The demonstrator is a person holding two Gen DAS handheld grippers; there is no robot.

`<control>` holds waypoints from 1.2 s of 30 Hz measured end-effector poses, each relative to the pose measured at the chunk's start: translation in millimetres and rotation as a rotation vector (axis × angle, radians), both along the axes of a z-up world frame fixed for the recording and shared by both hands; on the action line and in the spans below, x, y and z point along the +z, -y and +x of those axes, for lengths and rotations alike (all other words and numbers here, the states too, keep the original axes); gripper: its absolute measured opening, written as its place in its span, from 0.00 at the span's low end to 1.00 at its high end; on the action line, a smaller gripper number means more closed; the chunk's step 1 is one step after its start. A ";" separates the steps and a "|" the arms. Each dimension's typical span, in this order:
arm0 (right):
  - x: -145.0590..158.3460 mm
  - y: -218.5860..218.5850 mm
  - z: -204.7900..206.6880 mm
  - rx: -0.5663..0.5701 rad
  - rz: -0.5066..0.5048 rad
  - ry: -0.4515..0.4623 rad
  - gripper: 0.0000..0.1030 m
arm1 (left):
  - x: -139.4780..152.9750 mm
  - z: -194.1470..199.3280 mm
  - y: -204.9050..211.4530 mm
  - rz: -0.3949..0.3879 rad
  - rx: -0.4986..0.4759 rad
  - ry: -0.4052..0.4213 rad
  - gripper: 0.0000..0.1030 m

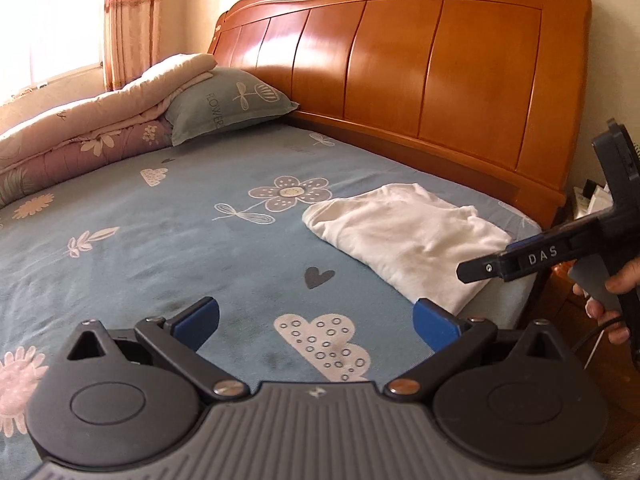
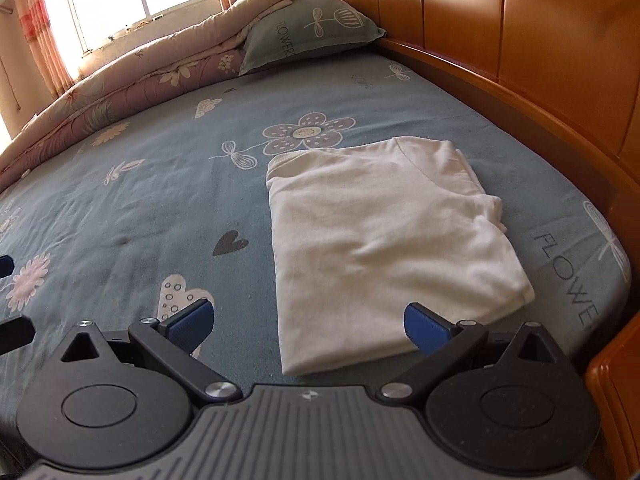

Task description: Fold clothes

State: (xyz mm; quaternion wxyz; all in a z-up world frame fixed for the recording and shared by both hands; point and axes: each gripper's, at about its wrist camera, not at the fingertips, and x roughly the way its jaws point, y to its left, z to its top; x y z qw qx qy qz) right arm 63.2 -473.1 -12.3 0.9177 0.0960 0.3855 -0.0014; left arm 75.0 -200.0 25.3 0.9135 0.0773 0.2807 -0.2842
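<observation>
Left wrist view: left gripper (image 1: 316,322) spread wide, blue ribbed pads empty, above the blue flower-print sheet (image 1: 160,232). Folded white shirt (image 1: 404,236), soft cotton, rectangular, lies beside the glossy wooden headboard (image 1: 400,72).

Right wrist view: right gripper (image 2: 308,326) likewise wide apart, holding nothing, just short of the shirt (image 2: 380,240); ribbed collar faces away from the headboard (image 2: 520,20).

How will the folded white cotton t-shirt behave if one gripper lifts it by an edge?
The folded white cotton t-shirt is likely floppy: soft creases show, so its layers would probably sag and unfold. It probably weighs little, being thin. Pushed across the blue flowered bedsheet, it would likely bunch rather than slide.
</observation>
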 end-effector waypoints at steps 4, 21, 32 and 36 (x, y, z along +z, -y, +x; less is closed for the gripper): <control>5.3 -1.0 -34.9 -0.043 -0.013 0.004 1.00 | 1.6 -3.8 19.1 -0.029 -0.034 -0.046 0.99; 27.5 -22.3 -117.7 -0.136 -0.098 0.090 1.00 | 13.1 -32.6 49.1 -0.081 -0.027 -0.031 0.99; 24.8 -32.7 -114.8 -0.124 -0.116 0.085 1.00 | 9.9 -42.1 46.2 -0.063 -0.035 -0.075 0.99; 24.1 -32.9 -114.7 -0.125 -0.121 0.084 1.00 | 11.5 -44.9 46.4 -0.052 -0.028 -0.059 0.99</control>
